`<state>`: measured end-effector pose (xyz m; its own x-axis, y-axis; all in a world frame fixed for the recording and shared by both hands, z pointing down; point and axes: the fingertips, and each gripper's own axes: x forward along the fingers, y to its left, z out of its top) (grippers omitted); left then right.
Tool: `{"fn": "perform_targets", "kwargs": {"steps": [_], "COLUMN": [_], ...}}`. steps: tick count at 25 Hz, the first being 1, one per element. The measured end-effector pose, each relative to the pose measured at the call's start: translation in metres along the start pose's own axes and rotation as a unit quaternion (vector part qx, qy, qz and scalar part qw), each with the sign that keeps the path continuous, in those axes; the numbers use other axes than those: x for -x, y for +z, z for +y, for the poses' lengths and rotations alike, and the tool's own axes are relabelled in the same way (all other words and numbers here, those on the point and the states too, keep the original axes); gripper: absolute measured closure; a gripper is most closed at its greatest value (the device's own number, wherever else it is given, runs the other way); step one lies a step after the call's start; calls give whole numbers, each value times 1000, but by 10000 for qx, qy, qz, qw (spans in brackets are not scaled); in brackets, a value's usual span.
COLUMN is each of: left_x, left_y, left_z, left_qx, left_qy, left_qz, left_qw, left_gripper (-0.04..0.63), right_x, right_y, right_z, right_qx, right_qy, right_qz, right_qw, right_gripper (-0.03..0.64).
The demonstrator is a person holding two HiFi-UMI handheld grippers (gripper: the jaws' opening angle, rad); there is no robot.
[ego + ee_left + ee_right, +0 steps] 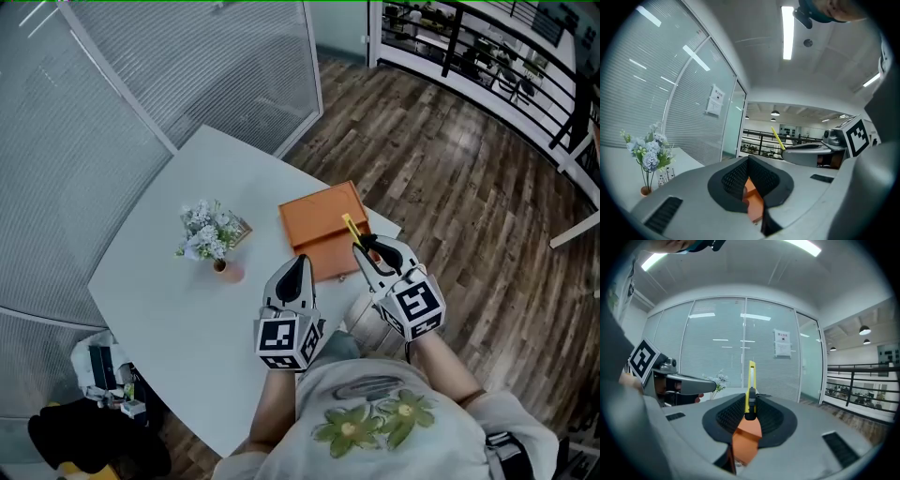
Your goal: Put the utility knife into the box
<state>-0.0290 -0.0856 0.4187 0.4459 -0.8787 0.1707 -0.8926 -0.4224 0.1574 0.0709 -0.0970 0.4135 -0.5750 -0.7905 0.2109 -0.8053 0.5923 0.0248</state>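
1. The right gripper (750, 412) is clenched on the utility knife (751, 380). Its pads press the yellow handle from both sides at the black slider, and the rest of the knife sticks out past the fingertips.
2. The orange box (314, 223) lies on the white table (178, 309), just ahead of and below the right gripper's jaws. In the head view the knife's far end (352, 228) hangs over the box's near right edge (not inside it).
3. The left gripper (749, 161) sits just to the left of the right one, jaw tips together and nothing between them. The box shows below it through the gap behind the tips.
4. A small vase of pale flowers (208, 232) stands on the table, off to the left of the left gripper and clear of the box.
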Motion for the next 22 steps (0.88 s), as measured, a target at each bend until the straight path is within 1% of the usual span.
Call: {"fn": "perform_targets", "kwargs": {"steps": [6,14,22], "left_x": [-14,-26,-32], "left_y": [-9,-20,-27], "left_z": [11,27,40], "left_qx": [30,-7,39], "left_qy": [-39,106,221], "left_qz": [182,361,504], "left_qw": [9998,9993,9985], "left_gripper": [595,595,595], "right_x": [-21,-41,-55], "right_y": [-14,-40,-59], "right_z": [-5,-7,-7], "right_qx": [24,59,69], "right_qy": [41,221,312], "right_qz": [272,661,917], "right_qw": [9996,9976,9953], "right_gripper": [541,541,541]}}
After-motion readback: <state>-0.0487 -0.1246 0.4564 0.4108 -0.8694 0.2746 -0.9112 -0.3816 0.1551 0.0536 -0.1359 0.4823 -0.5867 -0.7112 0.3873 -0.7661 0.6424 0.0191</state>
